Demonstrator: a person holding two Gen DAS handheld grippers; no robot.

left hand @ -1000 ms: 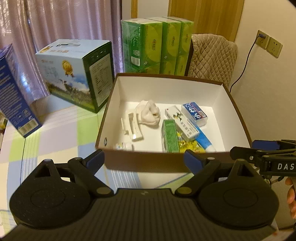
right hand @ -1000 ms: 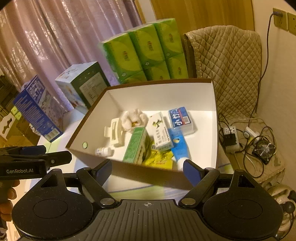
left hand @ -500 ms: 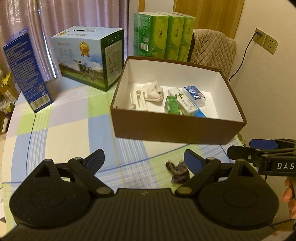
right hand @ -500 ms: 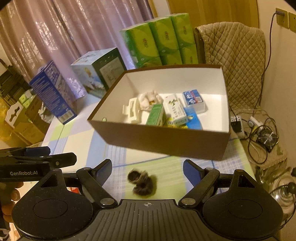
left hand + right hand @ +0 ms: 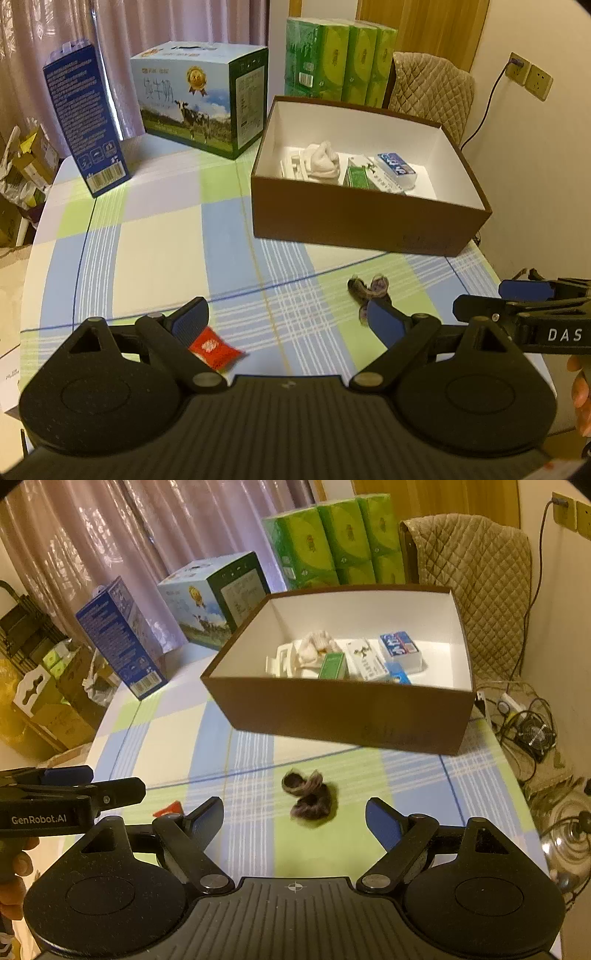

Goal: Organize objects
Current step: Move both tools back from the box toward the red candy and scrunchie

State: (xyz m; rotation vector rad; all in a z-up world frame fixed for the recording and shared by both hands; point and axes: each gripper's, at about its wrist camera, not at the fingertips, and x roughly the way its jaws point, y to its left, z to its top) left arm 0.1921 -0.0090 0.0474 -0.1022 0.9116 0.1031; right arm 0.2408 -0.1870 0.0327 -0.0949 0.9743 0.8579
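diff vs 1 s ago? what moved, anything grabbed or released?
Both grippers pulled back from over the brown box: the left gripper and right gripper now sit lower and farther from it, so the dark hair tie and red packet on the tablecloth have come into view. Nothing grabbed or released; both stay open and empty. Box contents look unchanged.

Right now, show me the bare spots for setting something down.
Inside the brown cardboard box, the right end past the blue-and-white packet is bare. The checked tablecloth between the tall blue carton and box is open. The box's left half is crowded.
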